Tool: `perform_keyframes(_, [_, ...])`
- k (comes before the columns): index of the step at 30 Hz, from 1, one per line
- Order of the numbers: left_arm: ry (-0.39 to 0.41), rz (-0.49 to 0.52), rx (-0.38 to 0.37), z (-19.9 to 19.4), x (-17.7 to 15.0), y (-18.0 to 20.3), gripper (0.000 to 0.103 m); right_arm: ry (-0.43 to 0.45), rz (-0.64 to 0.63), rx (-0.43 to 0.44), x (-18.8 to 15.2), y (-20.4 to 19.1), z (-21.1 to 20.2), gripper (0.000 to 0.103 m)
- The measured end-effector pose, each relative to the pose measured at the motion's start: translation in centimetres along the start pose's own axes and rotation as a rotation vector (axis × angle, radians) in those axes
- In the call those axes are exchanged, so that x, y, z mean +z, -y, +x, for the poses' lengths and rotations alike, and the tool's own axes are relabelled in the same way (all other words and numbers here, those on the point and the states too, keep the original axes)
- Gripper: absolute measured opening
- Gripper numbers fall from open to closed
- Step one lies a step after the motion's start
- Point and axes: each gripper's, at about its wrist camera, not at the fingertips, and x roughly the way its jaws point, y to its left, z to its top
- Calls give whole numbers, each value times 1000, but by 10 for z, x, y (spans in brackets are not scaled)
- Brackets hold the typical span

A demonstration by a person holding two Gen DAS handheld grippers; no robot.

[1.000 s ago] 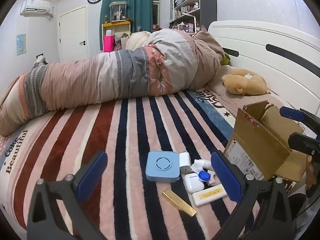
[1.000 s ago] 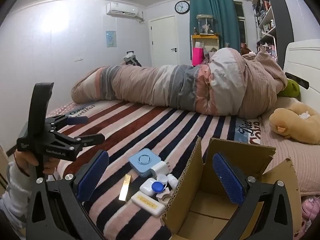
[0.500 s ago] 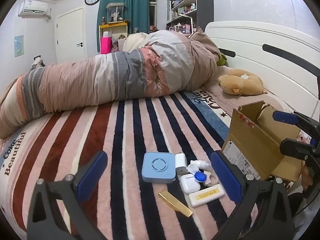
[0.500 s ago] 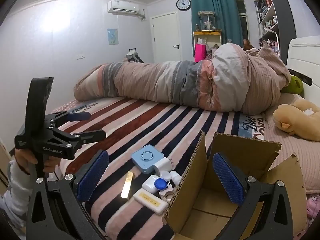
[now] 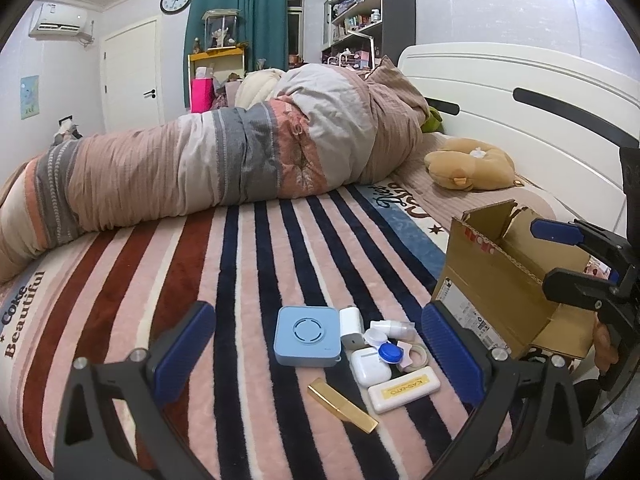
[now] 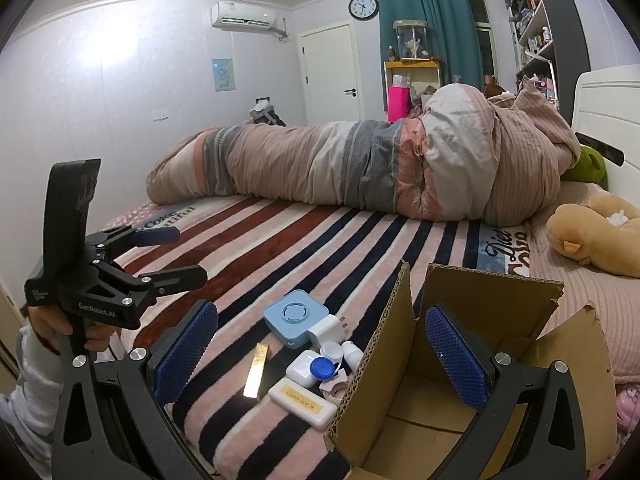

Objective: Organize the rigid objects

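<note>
Left gripper (image 5: 318, 354): fingers spread wide, nothing between the blue pads, held above the striped blanket (image 5: 240, 280). Right gripper (image 6: 322, 354): fingers likewise spread wide and empty, its right finger (image 6: 456, 356) in front of the cardboard box (image 6: 440, 400), its left finger (image 6: 184, 348) over the blanket.

Items lying in a tight cluster on the blanket, between the left gripper's fingers and nearer its right one:
- Light blue square device (image 5: 307, 336), flat, farthest toward the left finger.
- White charger plug (image 5: 350, 326), touching the blue device's right edge.
- White earbud case (image 5: 370, 366), just below the plug.
- Contact lens case with a blue cap (image 5: 390, 352), resting against the earbud case.
- Small white bottle (image 5: 394, 326), on its side beyond the lens case.
- Tape roll (image 5: 414, 358), partly hidden beside the lens case.
- White flat case with a yellow label (image 5: 404, 388), nearest the right fingertip.
- Gold bar-shaped object (image 5: 342, 399), apart from the cluster on its near side, lying slantwise.

Cardboard box: open, flaps up, standing on the blanket just beyond the left gripper's right finger; interior appeared empty in the right wrist view.

Further back: rolled quilt (image 5: 220, 160) across the bed, tan plush toy (image 5: 470, 164) beside the white headboard (image 5: 520, 92).
</note>
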Motion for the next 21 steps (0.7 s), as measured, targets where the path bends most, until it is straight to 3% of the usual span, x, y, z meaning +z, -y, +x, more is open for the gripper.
perform_keyframes(21, [5, 5, -4, 0, -1, 1, 103, 6, 9, 4, 2, 0, -2, 103])
